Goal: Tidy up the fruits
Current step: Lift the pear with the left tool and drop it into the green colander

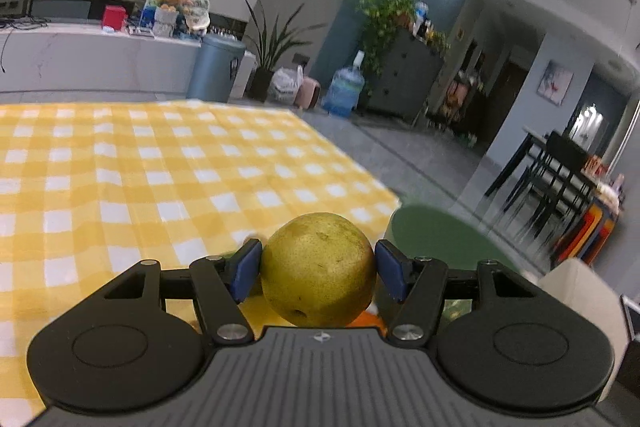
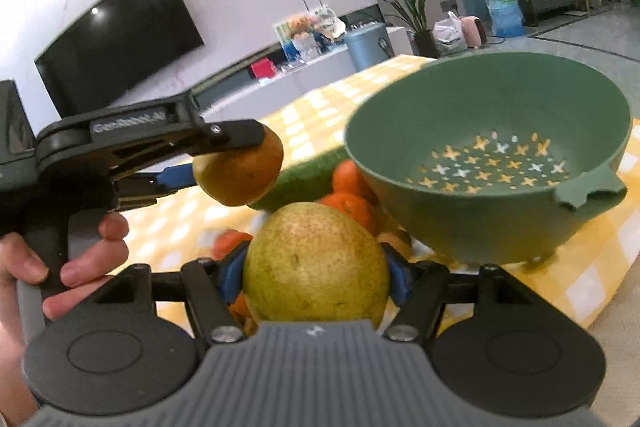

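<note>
Yellow-and-white checked tablecloth (image 1: 160, 163), green colander (image 2: 492, 123), yellow-green pears (image 2: 316, 267), orange tangerines (image 2: 352, 207)

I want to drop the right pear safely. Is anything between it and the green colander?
Nothing visible is. The pear in the right claw faces the colander, whose bowl is empty.

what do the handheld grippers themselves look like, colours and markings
Both grippers match: the left gripper and right gripper have a ribbed grey body, black linkage arms with silver screws, round black side discs and blue pads. The left one's side bears pale, blurred lettering. No sleeve visible on the hand.
</note>
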A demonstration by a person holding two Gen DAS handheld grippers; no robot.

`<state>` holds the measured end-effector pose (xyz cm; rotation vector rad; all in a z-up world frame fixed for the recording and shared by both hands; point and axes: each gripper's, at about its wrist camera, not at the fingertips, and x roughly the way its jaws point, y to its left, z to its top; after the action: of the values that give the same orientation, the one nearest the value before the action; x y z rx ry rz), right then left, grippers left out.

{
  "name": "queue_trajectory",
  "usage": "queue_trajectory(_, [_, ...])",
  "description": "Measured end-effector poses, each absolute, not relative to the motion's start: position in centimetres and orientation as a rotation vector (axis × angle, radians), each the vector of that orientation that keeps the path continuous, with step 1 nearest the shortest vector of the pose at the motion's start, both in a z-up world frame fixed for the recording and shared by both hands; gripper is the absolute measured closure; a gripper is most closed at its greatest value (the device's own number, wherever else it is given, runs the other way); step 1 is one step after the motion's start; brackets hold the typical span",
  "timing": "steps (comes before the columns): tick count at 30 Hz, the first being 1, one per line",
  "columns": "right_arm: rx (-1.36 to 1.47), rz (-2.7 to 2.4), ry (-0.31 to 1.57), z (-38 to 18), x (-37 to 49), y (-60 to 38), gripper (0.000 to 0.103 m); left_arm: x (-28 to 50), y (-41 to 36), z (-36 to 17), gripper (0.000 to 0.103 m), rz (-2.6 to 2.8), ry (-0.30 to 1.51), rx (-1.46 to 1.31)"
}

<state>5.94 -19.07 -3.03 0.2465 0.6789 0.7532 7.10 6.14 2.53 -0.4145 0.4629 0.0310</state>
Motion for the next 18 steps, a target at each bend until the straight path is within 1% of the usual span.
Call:
queue_trajectory(6, [0.336,0.787,0.637,-1.2,5.7,-19.7,0.039,5.7,5.8,5.4,0.032,0.053,0.416,-0.401])
queue_trajectory(11, [0.454,0.778,0.530,1.3,5.4,-21.4,0.039,5.5,4.7,7.1,0.032,0.070,0.428,-0.392])
queue_trajectory(15, [0.448,0.718,0.478,3.6,5.5,-22.9,0.039,5.9,3.1,8.1,0.032,-0.006,0.439,-0.377])
queue_trajectory(18, [0.463,0.674,0.451,4.4,5.7,-24.5,0.039,6.4,1.3,8.6,0.032,-0.065,0.446,-0.371])
